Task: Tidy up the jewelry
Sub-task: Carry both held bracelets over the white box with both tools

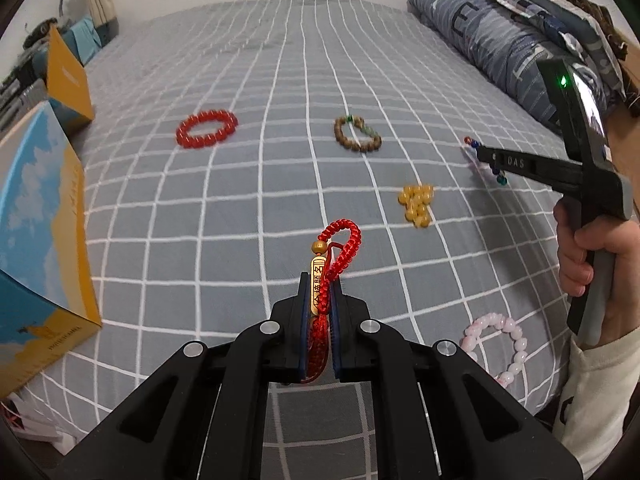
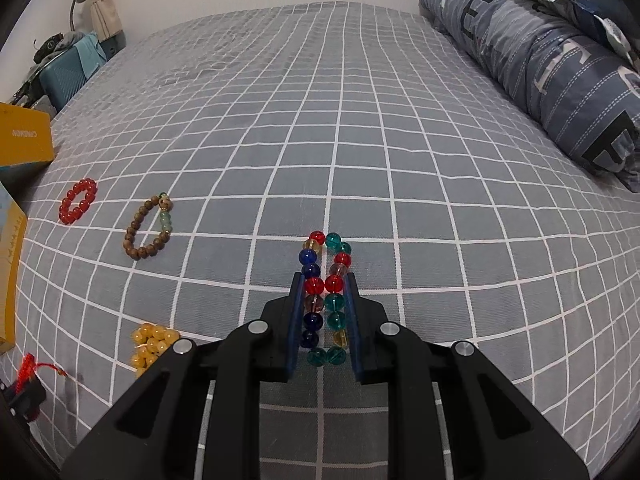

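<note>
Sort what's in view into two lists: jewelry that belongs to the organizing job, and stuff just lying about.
Part of the job:
- red braided cord bracelet, clamped in the left gripper
- multicolour glass bead bracelet, clamped in the right gripper
- red bead bracelet
- brown wooden bead bracelet
- yellow bead bracelet
- pink bead bracelet

Lying about:
- yellow and blue boxes
- folded quilt
- teal suitcase

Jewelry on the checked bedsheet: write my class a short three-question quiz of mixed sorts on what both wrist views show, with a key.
1. True or false: the left tongs are shut on the red braided cord bracelet.
2. Which bracelet do the right tongs clamp? A) multicoloured glass bead bracelet B) pink bead bracelet C) brown wooden bead bracelet
3. Fill in: the red bead bracelet lies nearest the yellow ___.

Key: 1 true; 2 A; 3 box.
</note>
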`<control>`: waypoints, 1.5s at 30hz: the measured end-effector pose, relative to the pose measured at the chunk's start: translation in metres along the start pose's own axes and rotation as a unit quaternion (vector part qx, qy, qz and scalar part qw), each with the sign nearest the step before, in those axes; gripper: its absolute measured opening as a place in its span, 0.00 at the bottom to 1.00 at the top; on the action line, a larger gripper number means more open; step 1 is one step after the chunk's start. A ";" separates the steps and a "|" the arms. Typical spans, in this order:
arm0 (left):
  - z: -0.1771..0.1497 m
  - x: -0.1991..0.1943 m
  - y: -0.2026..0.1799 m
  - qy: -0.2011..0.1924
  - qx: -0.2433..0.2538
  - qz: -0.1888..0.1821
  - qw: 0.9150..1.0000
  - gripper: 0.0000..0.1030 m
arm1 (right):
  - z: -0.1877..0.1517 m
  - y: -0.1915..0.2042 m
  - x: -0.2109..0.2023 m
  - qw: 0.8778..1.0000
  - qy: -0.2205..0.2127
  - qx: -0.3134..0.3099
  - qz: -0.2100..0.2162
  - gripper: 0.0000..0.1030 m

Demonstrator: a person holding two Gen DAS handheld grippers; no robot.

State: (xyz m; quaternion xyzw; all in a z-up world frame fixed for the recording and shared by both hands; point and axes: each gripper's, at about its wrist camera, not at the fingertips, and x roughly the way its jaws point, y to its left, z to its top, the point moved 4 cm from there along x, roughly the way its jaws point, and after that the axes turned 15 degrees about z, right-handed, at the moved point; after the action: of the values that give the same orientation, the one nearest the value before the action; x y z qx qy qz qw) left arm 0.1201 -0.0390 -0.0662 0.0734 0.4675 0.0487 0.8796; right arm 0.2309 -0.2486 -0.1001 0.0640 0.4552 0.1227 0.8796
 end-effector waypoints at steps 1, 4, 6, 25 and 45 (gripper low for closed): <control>0.001 -0.002 0.001 -0.005 0.000 0.005 1.000 0.07 | 0.001 0.001 -0.001 1.000 -0.001 -0.001 0.000 0.18; 0.003 -0.005 0.006 -0.014 -0.003 0.012 1.000 0.07 | 0.001 0.004 -0.004 1.000 -0.006 -0.002 0.001 0.18; 0.006 -0.008 0.008 -0.020 -0.004 0.018 1.000 0.07 | 0.001 0.005 -0.006 1.000 -0.008 -0.003 0.000 0.18; 0.017 -0.043 0.067 -0.057 -0.053 0.047 0.996 0.07 | -0.001 0.067 -0.047 0.997 -0.069 -0.028 0.008 0.18; 0.008 -0.111 0.260 -0.096 -0.151 0.155 0.972 0.08 | 0.011 0.297 -0.096 0.980 -0.126 -0.131 0.087 0.18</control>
State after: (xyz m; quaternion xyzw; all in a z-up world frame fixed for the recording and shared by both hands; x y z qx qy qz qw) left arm 0.0604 0.1988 0.0738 0.0163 0.3509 0.2474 0.9030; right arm 0.1396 0.0109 0.0479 0.0027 0.3138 0.2482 0.9165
